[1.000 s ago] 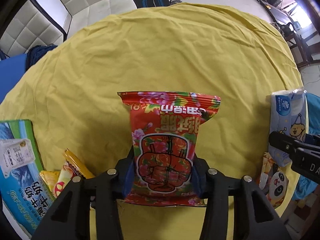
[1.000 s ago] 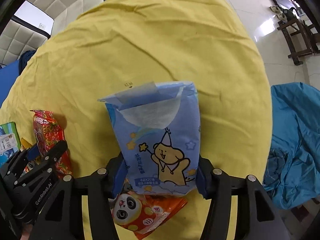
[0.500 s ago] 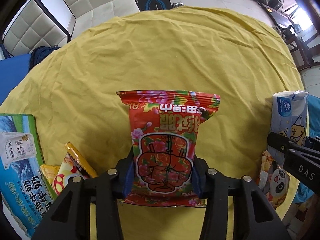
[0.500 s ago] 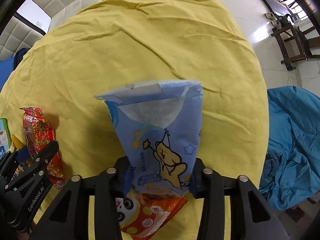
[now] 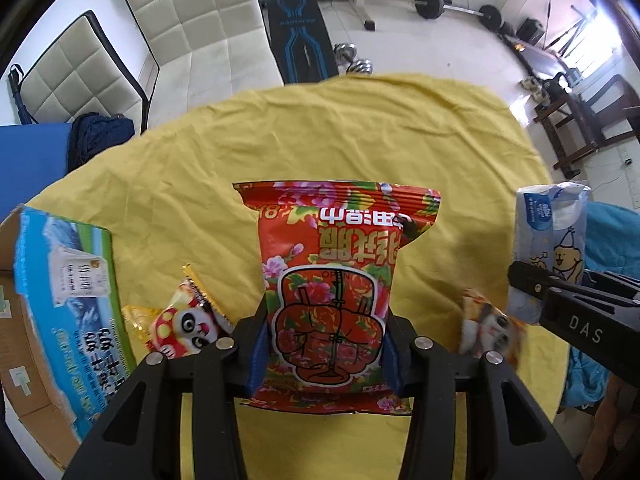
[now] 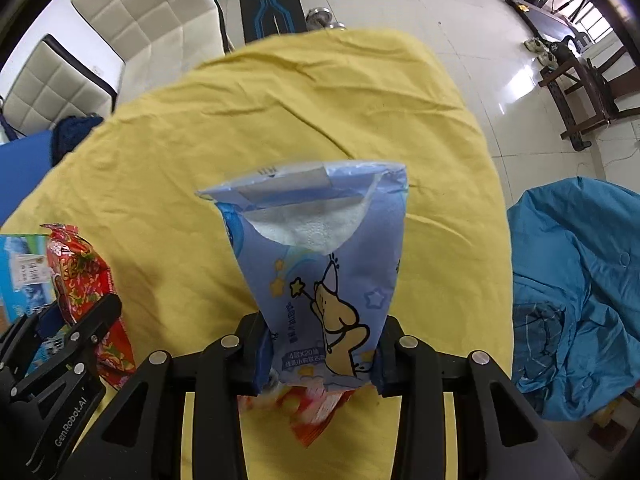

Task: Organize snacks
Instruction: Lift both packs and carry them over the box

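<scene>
At the far left of the left wrist view a cardboard box [image 5: 60, 280] with a blue and green printed side stands on the yellow cloth [image 5: 320, 132] that covers the tabletop, its flap open toward the camera. Just beside it, to the right, lies a small panda snack packet [image 5: 188, 320], partly hidden behind the left finger of the left gripper [image 5: 324, 356]. That gripper's jaws are clamped on the lower part of a red flowered snack bag [image 5: 336, 280], which sits squarely between them, its sealed top edge pointing away over the cloth and its bottom seam hanging just behind the pads. Further right a second panda packet [image 5: 490, 328] lies on the cloth, blurred, close under the other gripper. In the right wrist view the right gripper [image 6: 320, 356] has its jaws pressed on the narrow lower end of a blue tissue pack [image 6: 320, 264] with a bear drawing; the pack stands up between the fingers, tilted a little to the left, white tissue showing at its open top. To the right, off the tabletop, lies a heap of blue fabric [image 6: 576, 296].
</scene>
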